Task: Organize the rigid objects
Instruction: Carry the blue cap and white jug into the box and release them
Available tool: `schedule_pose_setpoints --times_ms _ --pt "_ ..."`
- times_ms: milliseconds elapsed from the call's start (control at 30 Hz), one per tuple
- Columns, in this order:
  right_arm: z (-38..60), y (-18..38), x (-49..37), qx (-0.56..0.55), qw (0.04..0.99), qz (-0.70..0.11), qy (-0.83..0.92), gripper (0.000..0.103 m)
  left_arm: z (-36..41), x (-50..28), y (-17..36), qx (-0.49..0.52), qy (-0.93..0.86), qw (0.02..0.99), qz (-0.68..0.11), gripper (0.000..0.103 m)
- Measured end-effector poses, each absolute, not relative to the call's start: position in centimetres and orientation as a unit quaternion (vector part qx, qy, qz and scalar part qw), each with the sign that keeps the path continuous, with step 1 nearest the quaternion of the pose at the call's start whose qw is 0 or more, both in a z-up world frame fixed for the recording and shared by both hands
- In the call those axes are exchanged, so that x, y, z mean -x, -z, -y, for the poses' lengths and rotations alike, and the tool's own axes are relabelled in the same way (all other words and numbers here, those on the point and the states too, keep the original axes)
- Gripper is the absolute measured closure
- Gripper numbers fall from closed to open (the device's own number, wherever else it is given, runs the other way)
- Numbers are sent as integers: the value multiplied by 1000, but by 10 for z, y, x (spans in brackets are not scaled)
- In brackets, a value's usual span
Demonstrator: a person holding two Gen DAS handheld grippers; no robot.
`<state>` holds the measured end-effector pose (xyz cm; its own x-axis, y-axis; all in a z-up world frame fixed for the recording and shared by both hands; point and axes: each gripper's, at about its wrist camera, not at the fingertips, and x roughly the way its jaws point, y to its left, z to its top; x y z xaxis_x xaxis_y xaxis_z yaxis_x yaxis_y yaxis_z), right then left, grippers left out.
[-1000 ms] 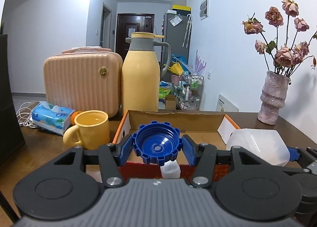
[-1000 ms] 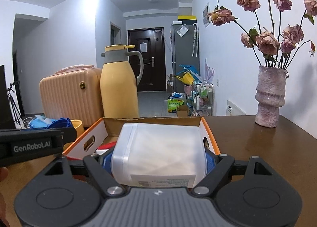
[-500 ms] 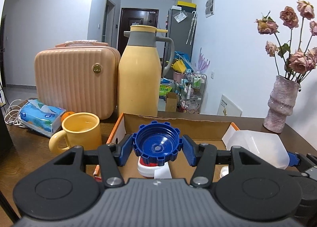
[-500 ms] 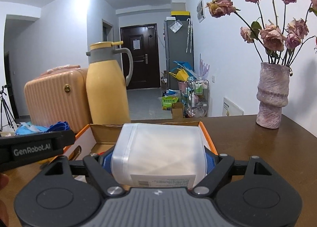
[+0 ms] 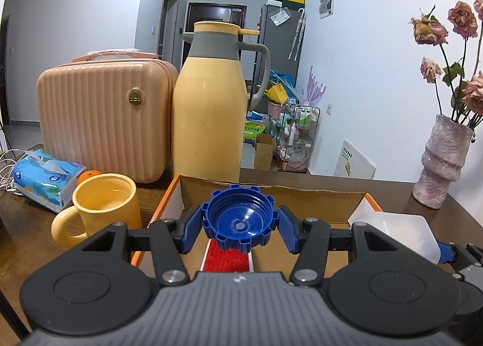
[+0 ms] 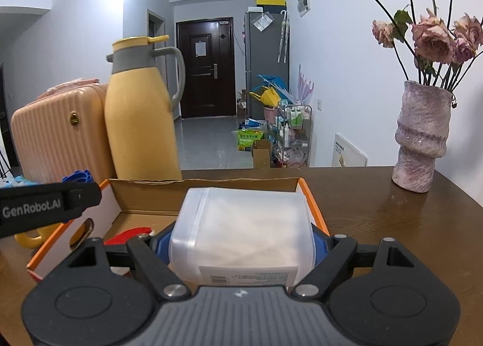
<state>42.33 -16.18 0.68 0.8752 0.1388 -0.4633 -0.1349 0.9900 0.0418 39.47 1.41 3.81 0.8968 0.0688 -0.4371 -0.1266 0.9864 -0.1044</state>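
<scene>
Blue cap (image 5: 238, 222) sits clenched in the left gripper (image 5: 238, 226) jaws, right above the open cardboard box (image 5: 271, 192) on the table (image 5: 392, 192). From the right wrist, the right gripper (image 6: 241, 243) jaws grasp a clear plastic jar (image 6: 241, 234), its long side pointing ahead over the same box.

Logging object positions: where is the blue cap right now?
Left wrist view, centre: the blue cap sits clamped in the left gripper, above the cardboard box, right of the yellow mug.
</scene>
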Motion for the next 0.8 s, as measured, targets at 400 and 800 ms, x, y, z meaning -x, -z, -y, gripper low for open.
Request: schedule_pose_setpoints --times_ms 400,800 --pt "167 2 -449 -5 964 -255 -73 21 -14 -428 -26 42 -60 964 -256 48" --pt "164 12 -456 1 960 -266 -86 21 -19 -437 -20 31 -73 958 -274 48"
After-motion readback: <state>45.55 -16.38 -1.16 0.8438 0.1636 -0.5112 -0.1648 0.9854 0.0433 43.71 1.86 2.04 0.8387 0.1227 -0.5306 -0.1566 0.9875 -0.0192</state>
